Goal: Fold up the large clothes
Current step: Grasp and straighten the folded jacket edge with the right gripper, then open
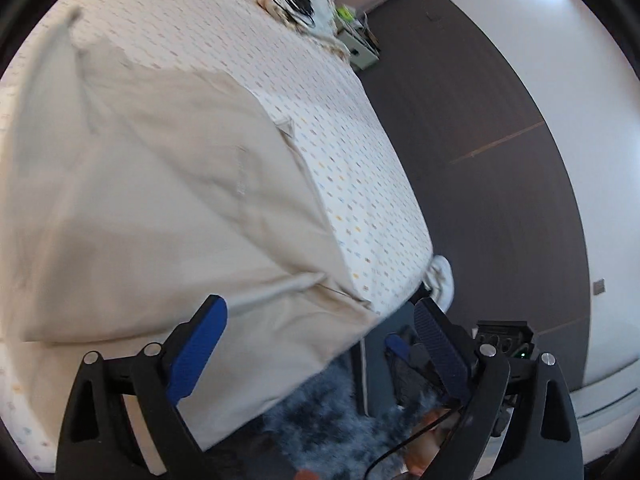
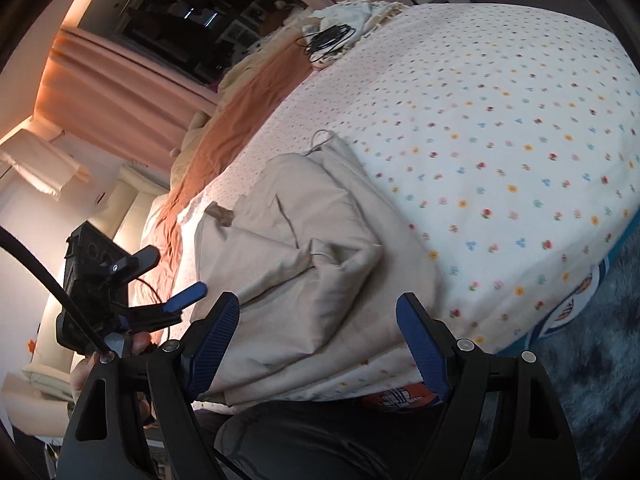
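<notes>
Beige cotton-like cloth, one large garment [image 2: 304, 240], lay in soft folded layers on the near part of a bed, its lower edge spilling over the mattress side. One thin drawstring curled from its far end. The bed wore a single white sheet [image 2: 500, 128] dotted with small coloured flowers. Two black grippers with blue ribbed pads were in view. The left gripper [image 1: 316, 344] stood with its jaws wide apart just above the garment's hanging corner, no cloth between its pads. The right gripper [image 2: 318, 344] likewise hung spread, hovering over the garment's near edge without touching it. One tangle of black cable [image 2: 328, 38] sat on a pale crumpled cloth at the bed's far corner. One orange blanket [image 2: 236, 120] ran along the far side. One shaggy grey-blue rug [image 1: 320, 412] covered the floor beside the bed.
</notes>
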